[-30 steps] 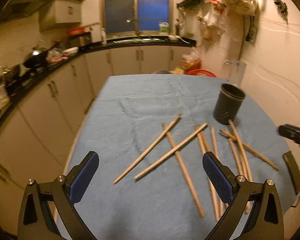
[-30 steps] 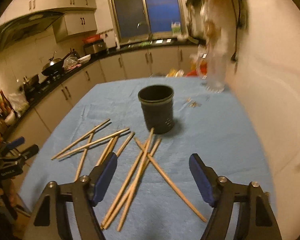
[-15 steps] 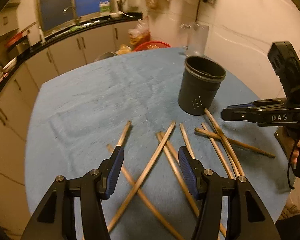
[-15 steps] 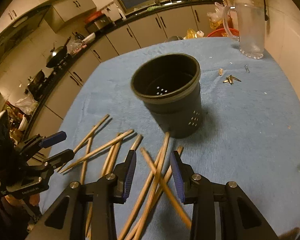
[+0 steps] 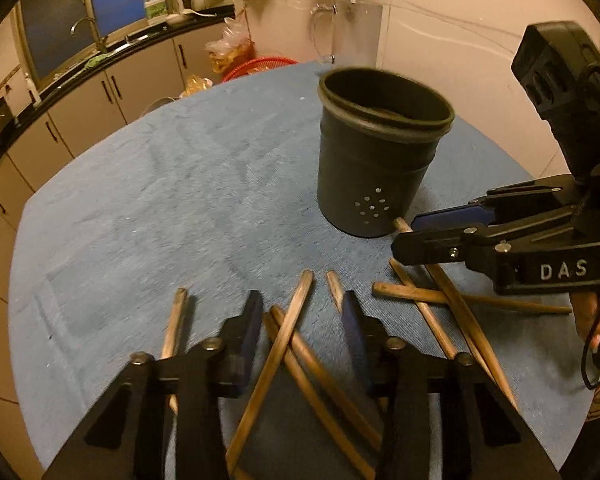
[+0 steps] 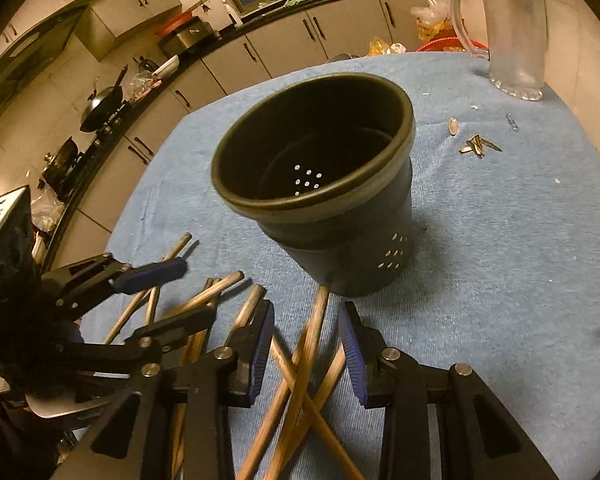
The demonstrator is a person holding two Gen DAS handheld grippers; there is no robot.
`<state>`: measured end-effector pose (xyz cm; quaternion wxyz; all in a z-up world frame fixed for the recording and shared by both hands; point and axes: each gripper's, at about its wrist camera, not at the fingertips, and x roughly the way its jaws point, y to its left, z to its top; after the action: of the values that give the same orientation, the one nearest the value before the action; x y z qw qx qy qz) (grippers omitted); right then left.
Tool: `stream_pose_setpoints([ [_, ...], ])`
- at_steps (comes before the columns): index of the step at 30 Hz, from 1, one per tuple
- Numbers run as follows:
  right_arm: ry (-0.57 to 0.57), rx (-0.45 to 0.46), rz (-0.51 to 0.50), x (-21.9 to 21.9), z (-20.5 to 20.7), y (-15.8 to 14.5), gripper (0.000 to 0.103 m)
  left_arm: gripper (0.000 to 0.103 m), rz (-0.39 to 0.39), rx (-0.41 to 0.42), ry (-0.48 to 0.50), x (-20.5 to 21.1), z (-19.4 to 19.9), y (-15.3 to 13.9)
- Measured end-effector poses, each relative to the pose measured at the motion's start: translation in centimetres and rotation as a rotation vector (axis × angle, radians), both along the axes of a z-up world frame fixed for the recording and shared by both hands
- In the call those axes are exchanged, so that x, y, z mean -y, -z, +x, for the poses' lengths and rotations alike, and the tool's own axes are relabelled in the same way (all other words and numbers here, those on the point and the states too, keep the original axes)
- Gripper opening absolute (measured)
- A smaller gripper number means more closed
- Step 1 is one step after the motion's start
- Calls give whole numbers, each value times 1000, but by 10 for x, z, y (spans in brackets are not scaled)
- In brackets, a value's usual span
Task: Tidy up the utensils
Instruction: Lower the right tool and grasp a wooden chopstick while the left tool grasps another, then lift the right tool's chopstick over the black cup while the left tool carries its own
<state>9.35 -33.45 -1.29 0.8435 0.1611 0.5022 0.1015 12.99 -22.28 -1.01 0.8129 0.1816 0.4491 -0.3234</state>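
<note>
Setting: a table under a blue cloth (image 5: 148, 208) in a dimly lit kitchen.
Left gripper (image 5: 302, 312): low over the cloth, fingers apart, crossed wooden chopsticks (image 5: 288, 344) lying between them; nothing clamped.
Right gripper (image 6: 306, 330): also low, fingers apart, straddling a chopstick (image 6: 314, 332) whose tip touches the foot of the holder; not closed on it.
Holder: a dark perforated utensil cup (image 5: 376, 160) stands upright on the cloth, just beyond both grippers; its inside shows only drain holes.
Chopsticks: scattered flat on the cloth in front of the cup, several crossing one another, none in the cup.
Background: a clear glass pitcher (image 6: 508, 36) at the table's far edge; small scraps (image 6: 478, 145) lie on the cloth beside the cup.
</note>
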Motion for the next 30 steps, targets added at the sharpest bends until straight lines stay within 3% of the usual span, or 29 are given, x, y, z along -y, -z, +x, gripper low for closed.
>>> stream_pose_setpoints([
  [3, -2, -7, 19, -2, 4, 6, 30, 13, 6, -25, -18, 0, 6, 9],
  [6, 13, -1, 40, 1, 3, 10, 17, 7, -41, -37, -61, -11, 10, 8],
  [8, 18, 7, 53, 4, 0, 10, 11, 7, -70, -49, -86, -19, 11, 5],
  [18, 33, 82, 95, 11, -26, -20, 10, 7, -179, -13, -143, -53, -14, -42],
  [25, 9, 206, 108, 10, -62, -75, 9, 7, -286, 73, -190, -79, -46, -101],
  [30, -4, 295, 96, 5, -90, -114, 8, 7, -316, 133, -229, -91, -60, -129],
])
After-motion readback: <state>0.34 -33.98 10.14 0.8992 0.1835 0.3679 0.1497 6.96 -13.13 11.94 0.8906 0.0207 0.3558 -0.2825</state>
